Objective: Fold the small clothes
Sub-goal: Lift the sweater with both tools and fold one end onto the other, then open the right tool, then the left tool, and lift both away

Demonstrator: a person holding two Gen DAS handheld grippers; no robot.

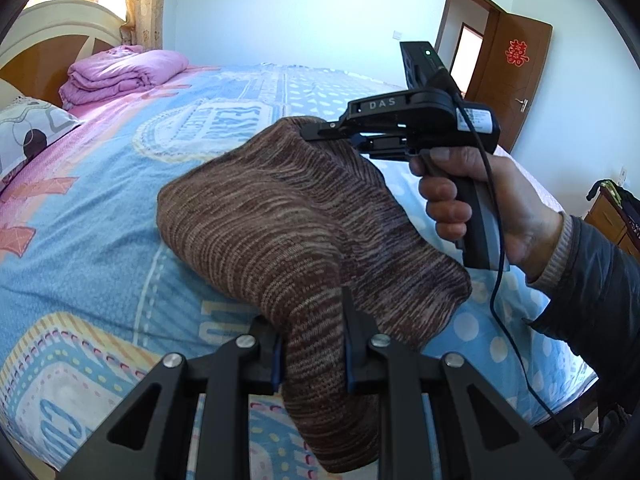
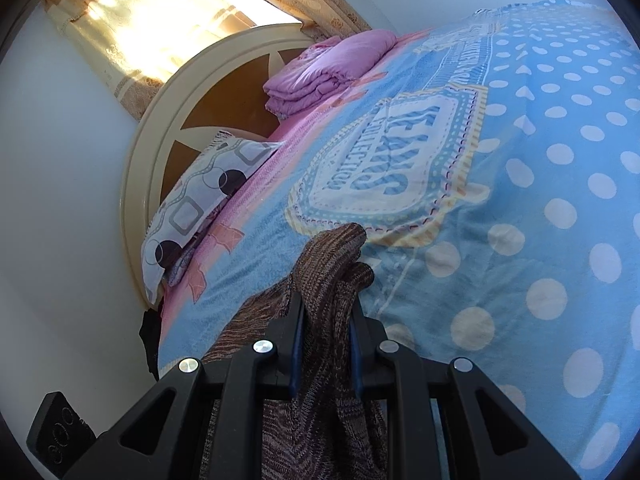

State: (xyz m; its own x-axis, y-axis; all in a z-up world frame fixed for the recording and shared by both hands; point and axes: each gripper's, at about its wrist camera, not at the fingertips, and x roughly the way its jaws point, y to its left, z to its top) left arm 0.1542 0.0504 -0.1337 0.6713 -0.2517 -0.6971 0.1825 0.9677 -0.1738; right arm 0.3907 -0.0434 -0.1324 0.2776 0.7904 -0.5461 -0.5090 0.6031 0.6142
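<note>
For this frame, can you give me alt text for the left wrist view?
Both grippers hold a brown striped knit garment above a bed: the left gripper is clamped on its near end, and the right gripper, held in a hand, pinches the far end. Below lies a blue patterned bedspread, with a folded pink blanket by the headboard.

Blue polka-dot printed bedspread; folded pink quilt at ten o'clock; patterned pillow beside cream-and-brown headboard; brown wooden door at two o'clock.

Brown striped knit garment; blue polka-dot bedspread; purple folded quilt.
</note>
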